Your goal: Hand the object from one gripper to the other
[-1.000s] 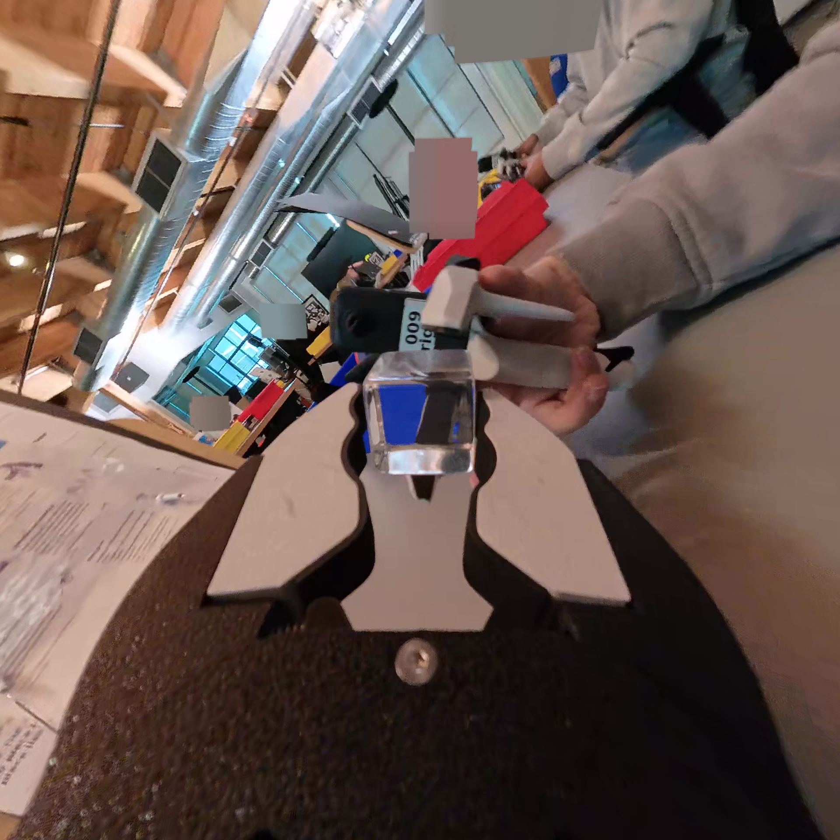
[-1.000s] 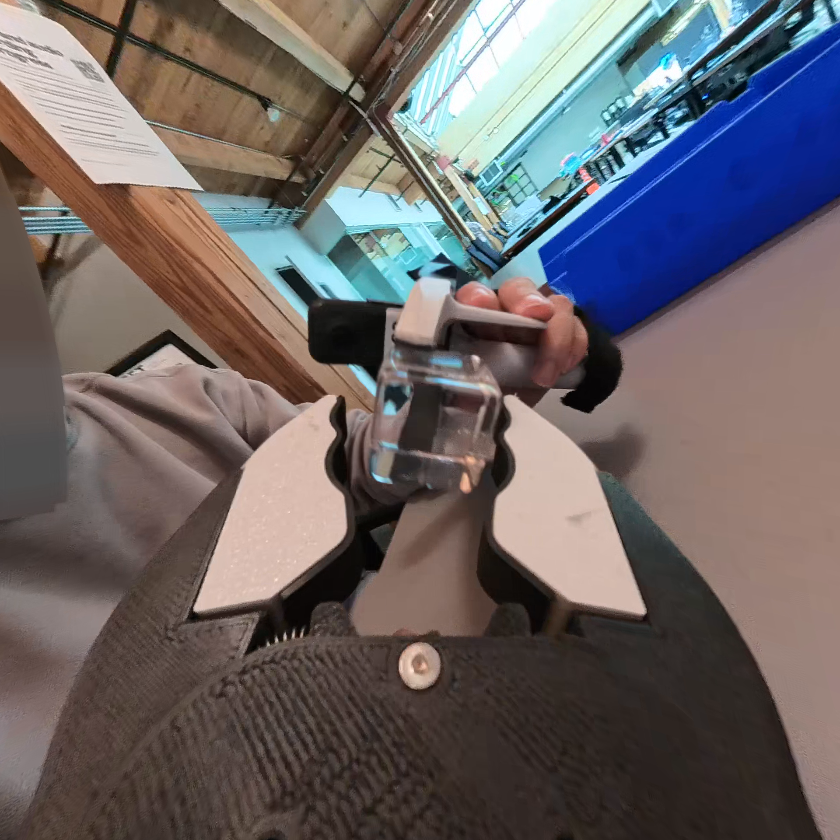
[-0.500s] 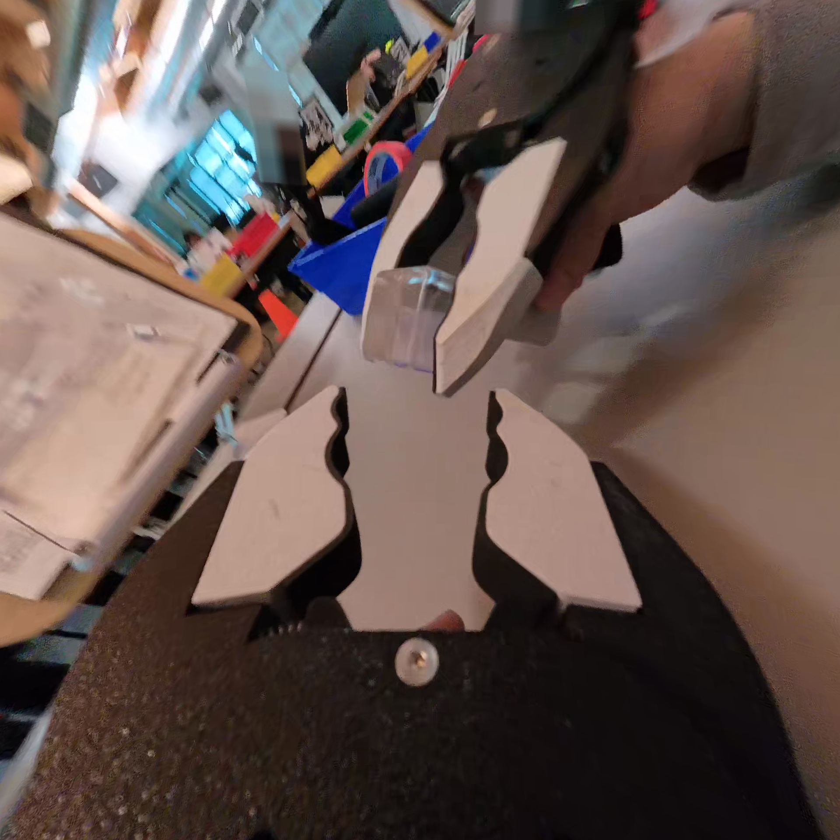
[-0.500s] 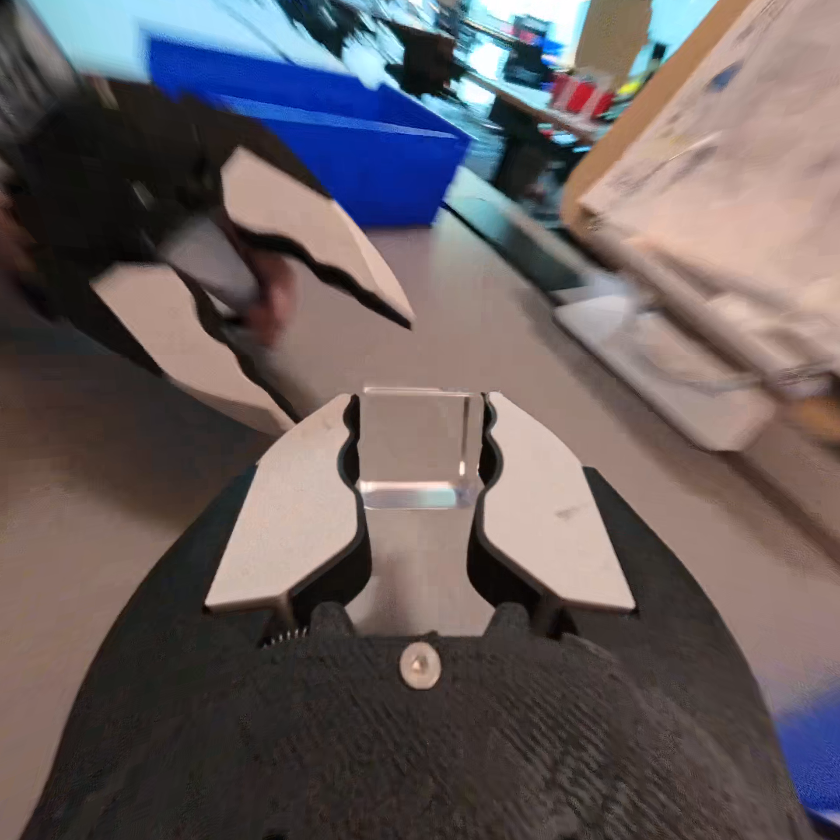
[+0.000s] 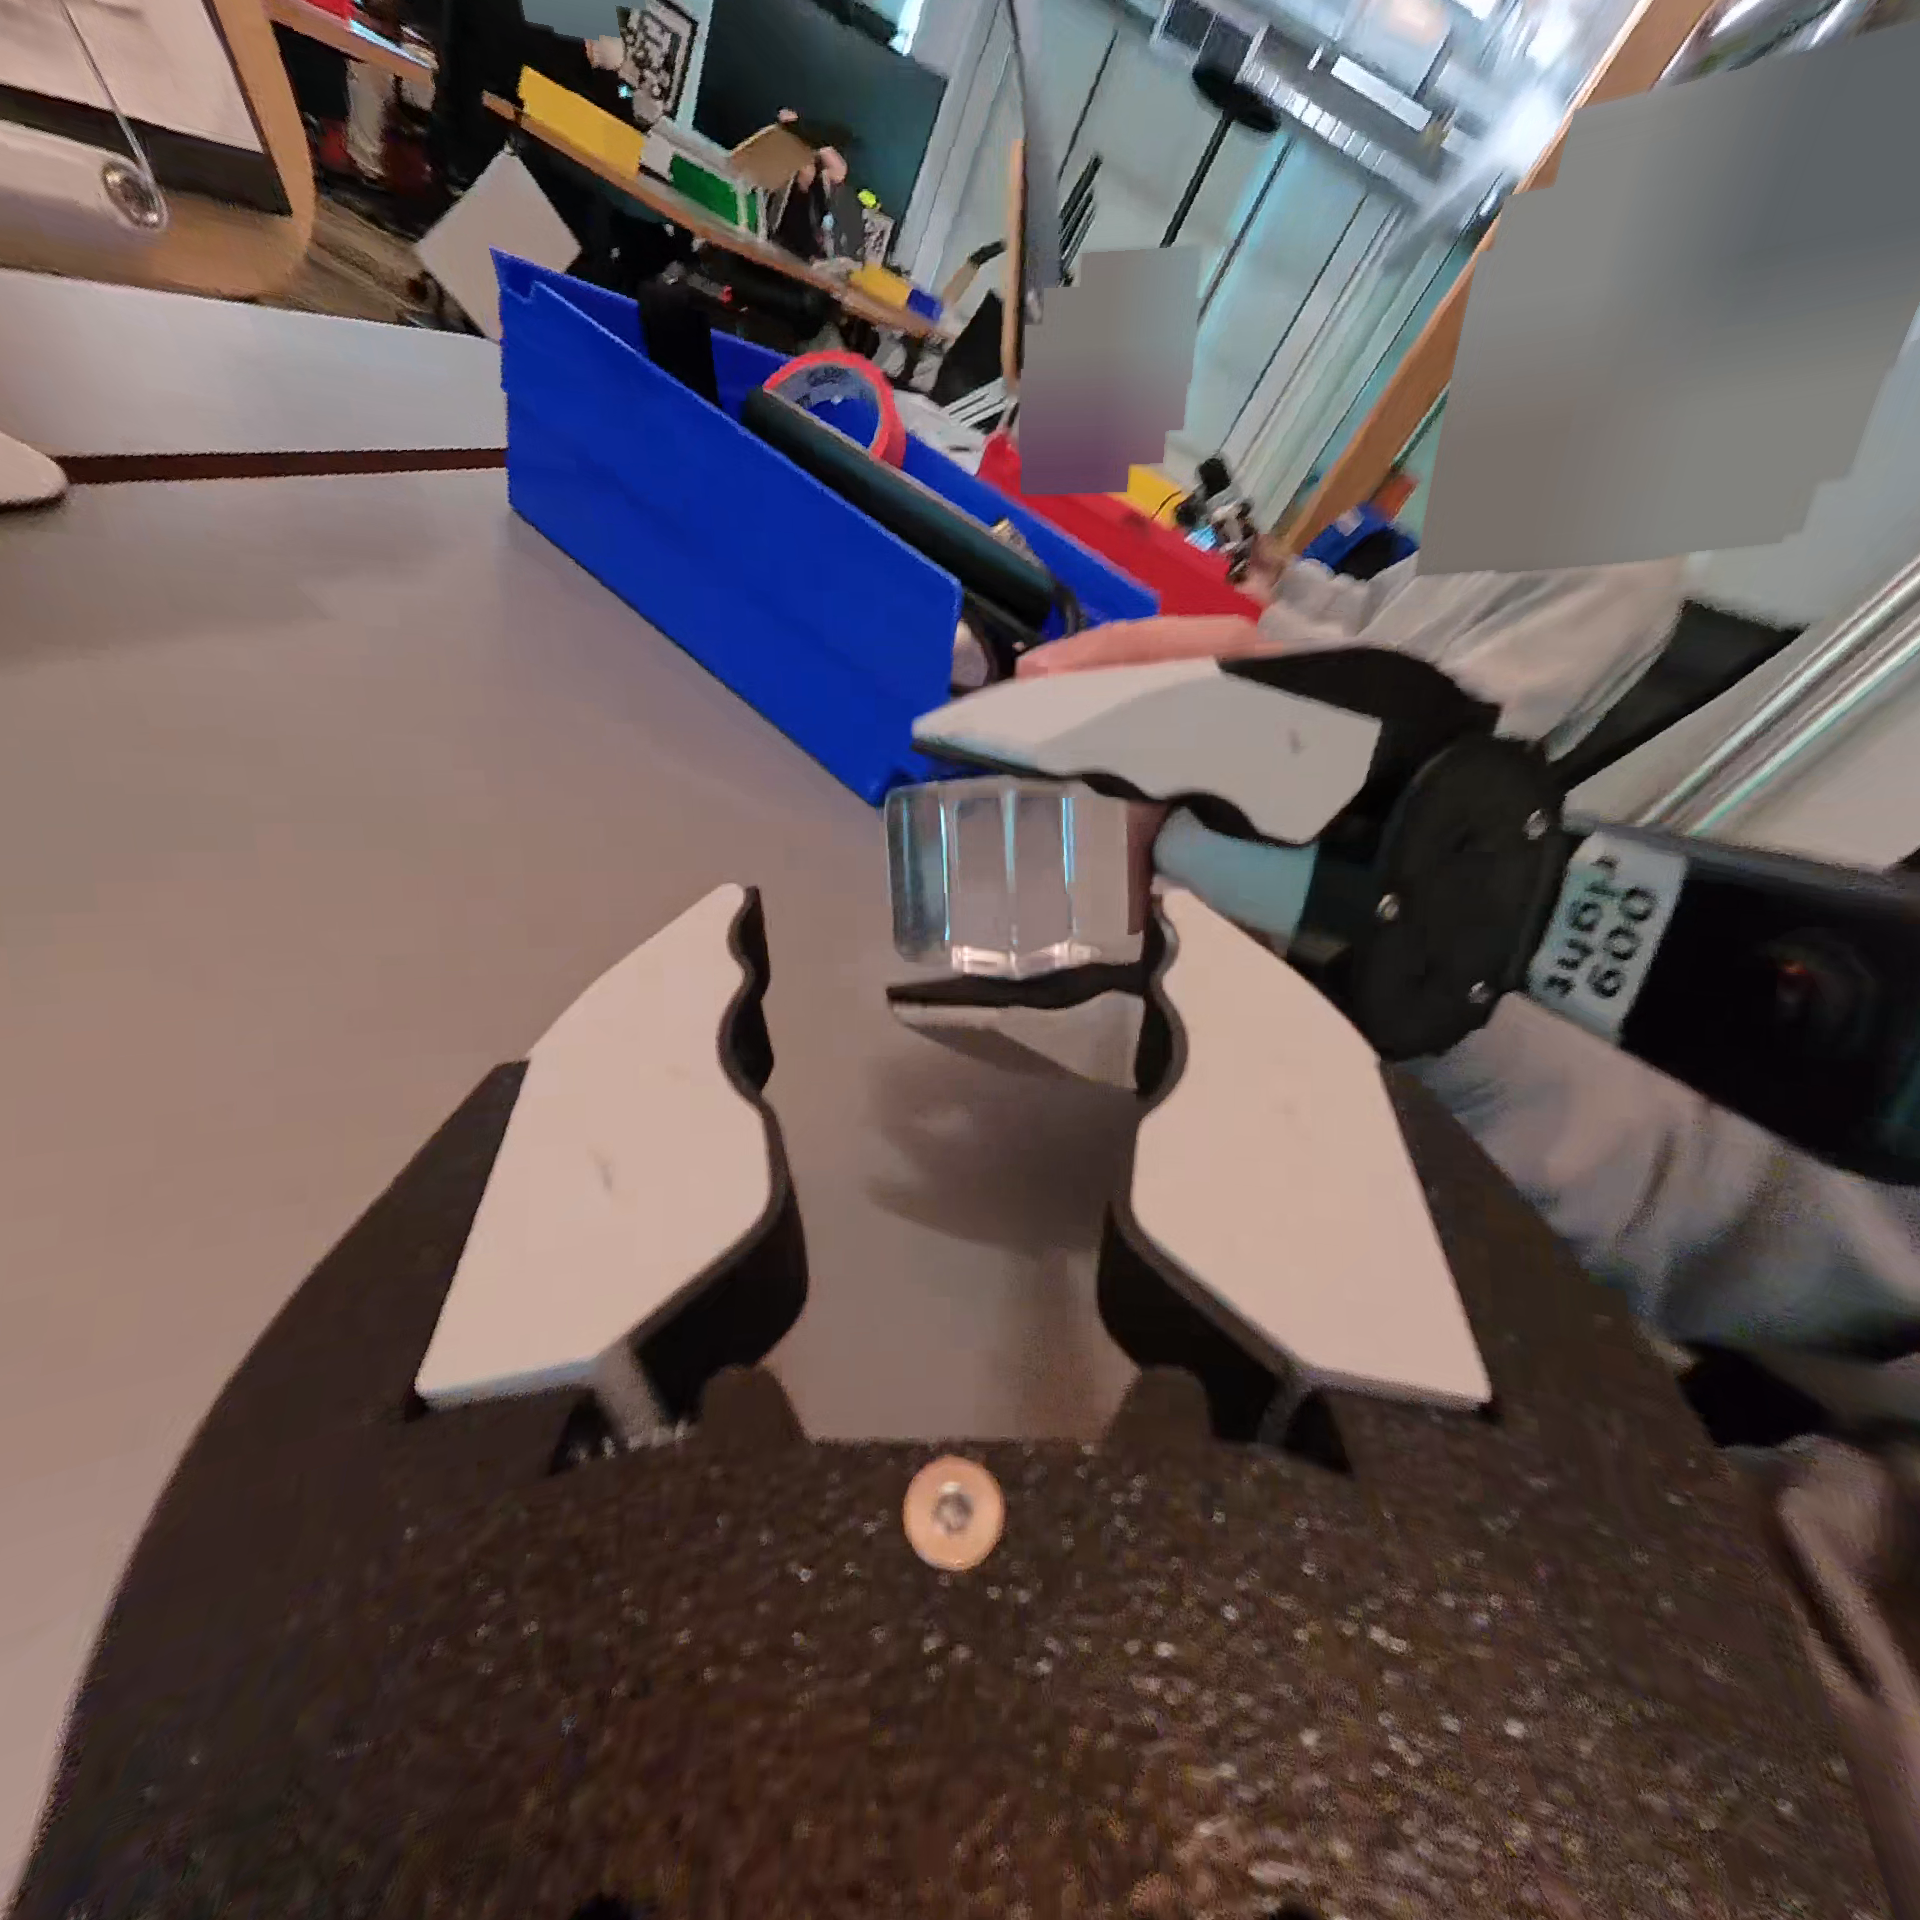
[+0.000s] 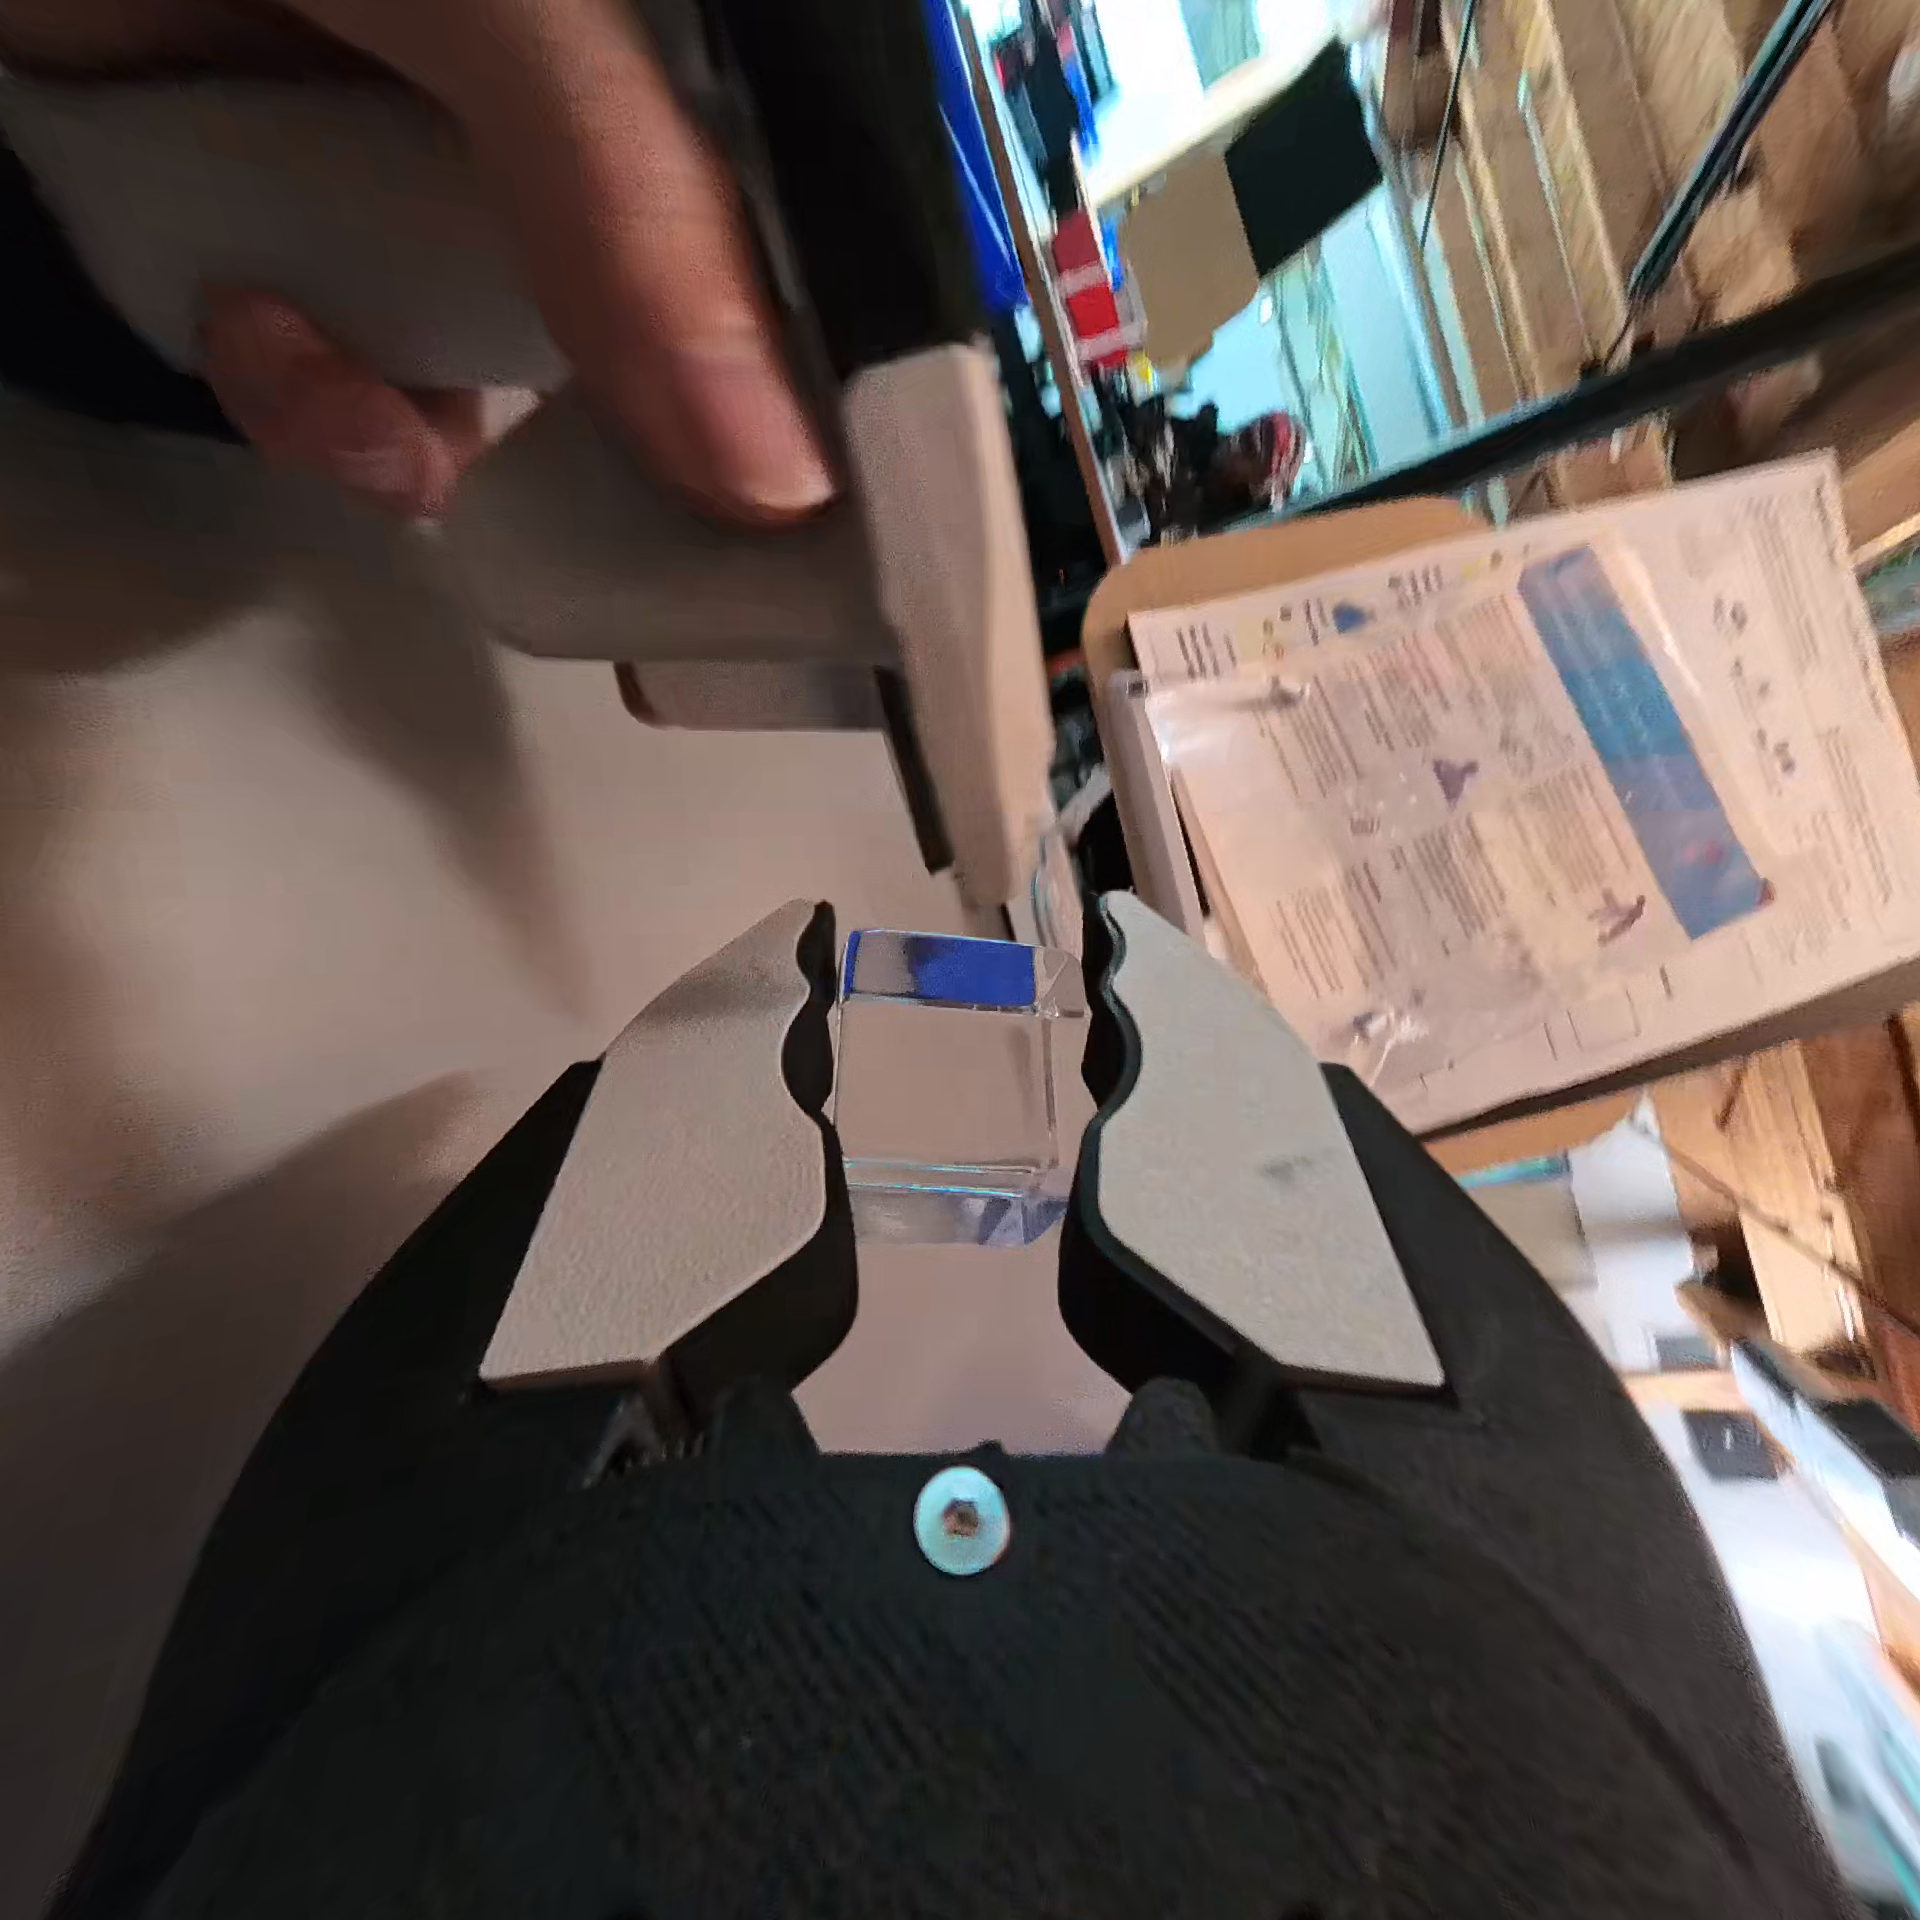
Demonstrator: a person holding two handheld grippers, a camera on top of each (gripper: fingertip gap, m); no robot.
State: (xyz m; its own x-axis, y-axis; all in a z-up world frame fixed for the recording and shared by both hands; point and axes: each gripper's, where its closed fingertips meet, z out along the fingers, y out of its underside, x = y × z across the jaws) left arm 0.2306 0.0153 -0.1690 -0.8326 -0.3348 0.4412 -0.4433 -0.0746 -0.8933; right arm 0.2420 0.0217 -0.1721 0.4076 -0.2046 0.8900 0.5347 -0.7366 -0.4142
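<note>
The object is a clear plastic cube. My right gripper reaches in from the right in the left wrist view, turned on its side, and is shut on the cube from above and below. My left gripper is open and empty, and the cube hangs just past its fingertips, close to the right one. In the right wrist view the cube sits clamped between the right gripper's two fingers. A hand holds the left gripper's handle close above.
A grey table lies below both grippers. A blue bin with a red tape roll and a black tube stands behind, a red bin beyond it. A printed sheet on a wooden board is at the right.
The left gripper let go of the cube and opened; the right gripper closed on it and holds it. Both grippers swung down toward the table, and the right one now lies on its side.
</note>
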